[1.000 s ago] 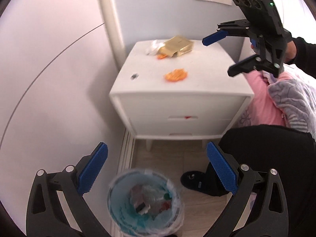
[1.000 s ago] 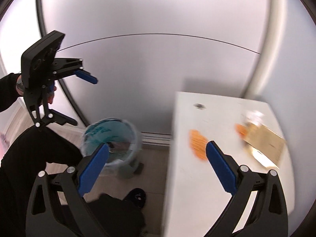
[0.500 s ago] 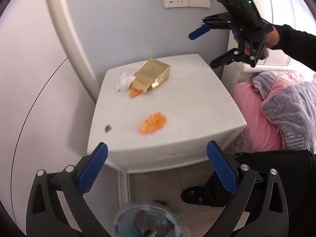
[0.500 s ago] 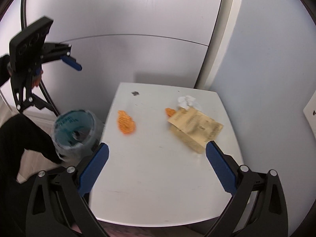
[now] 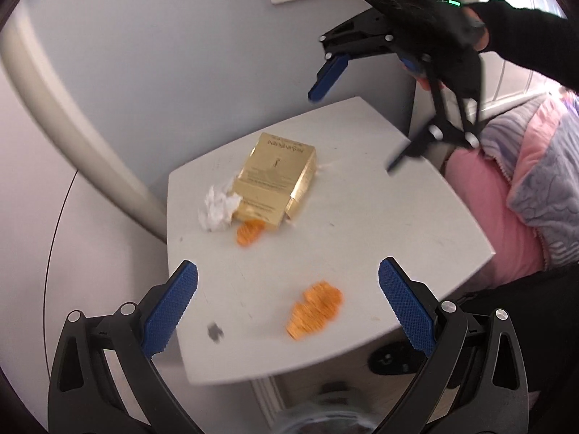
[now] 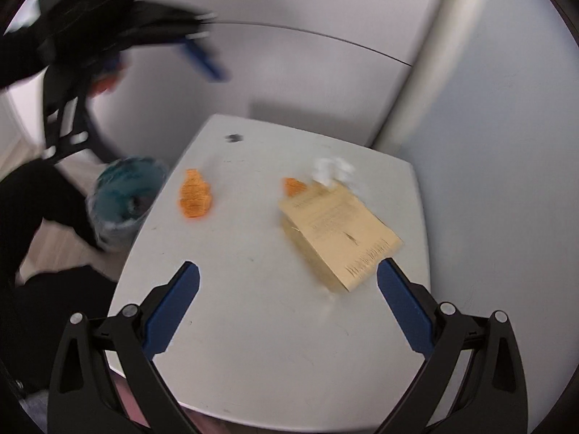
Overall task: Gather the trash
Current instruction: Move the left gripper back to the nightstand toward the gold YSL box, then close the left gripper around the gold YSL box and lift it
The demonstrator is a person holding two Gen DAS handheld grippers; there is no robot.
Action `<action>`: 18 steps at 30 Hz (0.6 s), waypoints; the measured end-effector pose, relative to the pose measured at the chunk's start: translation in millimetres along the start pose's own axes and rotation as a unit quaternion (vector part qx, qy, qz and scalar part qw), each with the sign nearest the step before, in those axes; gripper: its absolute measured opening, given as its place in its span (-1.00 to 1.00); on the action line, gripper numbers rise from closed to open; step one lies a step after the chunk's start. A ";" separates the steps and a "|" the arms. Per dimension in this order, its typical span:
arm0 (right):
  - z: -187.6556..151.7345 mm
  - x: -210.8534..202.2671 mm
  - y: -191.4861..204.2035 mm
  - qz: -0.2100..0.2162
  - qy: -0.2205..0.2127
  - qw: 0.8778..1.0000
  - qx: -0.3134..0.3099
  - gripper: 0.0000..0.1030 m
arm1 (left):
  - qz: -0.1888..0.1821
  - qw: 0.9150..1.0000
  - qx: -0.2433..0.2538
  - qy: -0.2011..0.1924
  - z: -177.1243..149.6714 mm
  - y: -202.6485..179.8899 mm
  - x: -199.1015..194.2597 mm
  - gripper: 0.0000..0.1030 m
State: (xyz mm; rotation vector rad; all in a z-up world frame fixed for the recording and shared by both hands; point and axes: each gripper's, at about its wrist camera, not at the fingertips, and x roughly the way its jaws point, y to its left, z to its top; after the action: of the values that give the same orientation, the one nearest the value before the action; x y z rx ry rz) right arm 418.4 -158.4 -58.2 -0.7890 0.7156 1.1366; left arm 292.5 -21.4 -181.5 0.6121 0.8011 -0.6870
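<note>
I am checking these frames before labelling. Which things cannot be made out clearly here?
- Bin: left view, cut off by the bottom edge; contents blurred in the right view.
- Dark speck: both views, too small to identify.
- Box print: right view, blurred.
- Left gripper: right view, motion-blurred.
</note>
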 end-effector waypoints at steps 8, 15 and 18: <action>10.1 33.6 -24.5 -0.008 0.048 0.999 -0.014 0.86 | -0.024 0.999 0.036 0.008 19.9 22.0 43.1 0.89; 14.0 52.2 -49.0 -0.009 0.071 0.997 -0.024 0.86 | -0.042 0.998 0.053 0.013 27.6 32.2 71.4 0.89; 15.6 62.8 -53.0 0.003 0.084 0.996 -0.035 0.86 | -0.052 0.997 0.057 0.011 31.0 35.6 82.4 0.89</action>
State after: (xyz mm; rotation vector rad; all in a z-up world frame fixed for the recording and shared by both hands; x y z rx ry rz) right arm 487.4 -125.7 -92.2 -0.9502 0.8228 1.1144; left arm 374.2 -47.0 -222.3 0.6860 0.8231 -0.8267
